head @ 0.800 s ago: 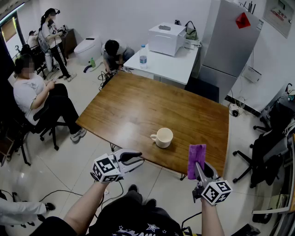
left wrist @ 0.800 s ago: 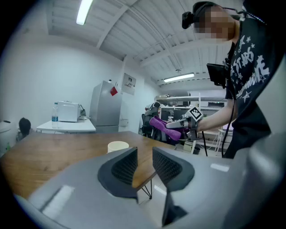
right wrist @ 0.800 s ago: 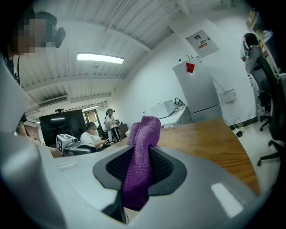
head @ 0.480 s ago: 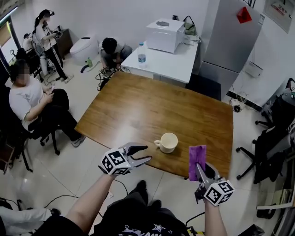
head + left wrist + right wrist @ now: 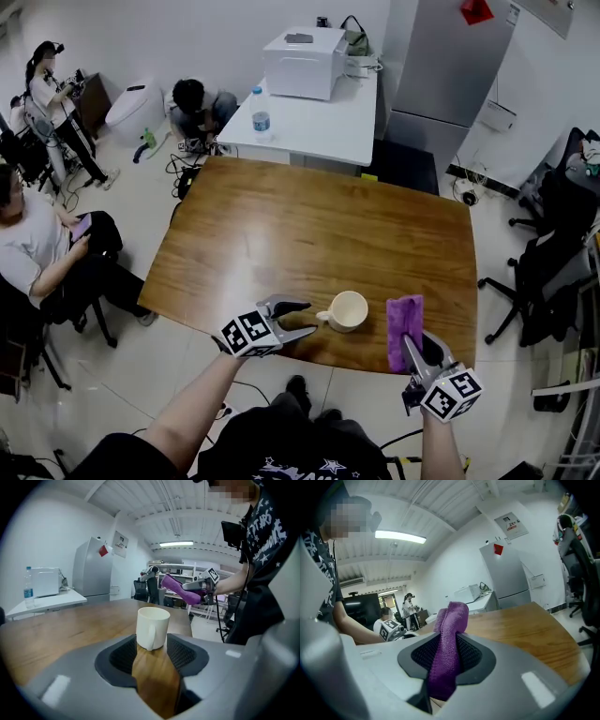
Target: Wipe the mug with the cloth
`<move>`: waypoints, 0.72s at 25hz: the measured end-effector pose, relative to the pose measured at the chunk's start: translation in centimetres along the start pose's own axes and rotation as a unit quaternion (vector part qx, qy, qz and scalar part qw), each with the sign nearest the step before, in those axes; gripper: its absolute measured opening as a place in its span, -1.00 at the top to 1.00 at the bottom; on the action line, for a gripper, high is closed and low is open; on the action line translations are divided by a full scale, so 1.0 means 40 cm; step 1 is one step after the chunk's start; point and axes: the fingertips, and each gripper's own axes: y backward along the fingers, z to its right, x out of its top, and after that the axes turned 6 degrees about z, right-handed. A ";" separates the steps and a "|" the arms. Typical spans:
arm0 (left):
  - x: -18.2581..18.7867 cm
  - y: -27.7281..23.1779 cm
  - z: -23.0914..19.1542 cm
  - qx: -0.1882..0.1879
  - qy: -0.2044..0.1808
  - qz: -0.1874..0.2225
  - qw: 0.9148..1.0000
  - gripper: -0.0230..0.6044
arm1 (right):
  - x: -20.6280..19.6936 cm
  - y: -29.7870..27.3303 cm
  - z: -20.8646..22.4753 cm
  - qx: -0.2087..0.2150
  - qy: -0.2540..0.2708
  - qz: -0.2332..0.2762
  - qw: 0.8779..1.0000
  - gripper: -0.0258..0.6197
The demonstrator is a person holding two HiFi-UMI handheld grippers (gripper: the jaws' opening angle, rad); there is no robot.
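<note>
A cream mug (image 5: pixel 348 310) stands upright near the front edge of the brown wooden table (image 5: pixel 309 234), its handle toward my left gripper. My left gripper (image 5: pixel 306 320) is open just left of the mug. In the left gripper view the mug (image 5: pixel 152 627) sits right ahead of the jaws, at their tips and not gripped. My right gripper (image 5: pixel 417 349) is shut on a purple cloth (image 5: pixel 403 328) and hovers just right of the mug, by the table's front right corner. The cloth (image 5: pixel 449 644) stands up between the right gripper's pads.
A white table (image 5: pixel 309 117) at the back carries a white box-like appliance (image 5: pixel 302 63) and a water bottle (image 5: pixel 262 100). A grey cabinet (image 5: pixel 450 66) stands at the back right. Black office chairs (image 5: pixel 553 281) are at the right. Seated people (image 5: pixel 42 253) are at the left.
Both grippers have come forward over the table's front edge. The left gripper has closed in on the mug's handle side. The right gripper still carries the cloth.
</note>
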 end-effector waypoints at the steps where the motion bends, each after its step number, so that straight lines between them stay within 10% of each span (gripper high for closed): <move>1: -0.002 -0.009 -0.002 -0.010 -0.004 0.000 1.000 0.34 | -0.001 -0.005 0.001 -0.007 -0.001 0.000 1.000 0.62; 18: -0.026 -0.089 -0.027 -0.053 0.014 0.000 0.998 0.63 | -0.028 -0.023 0.025 -0.020 -0.004 -0.017 1.000 0.62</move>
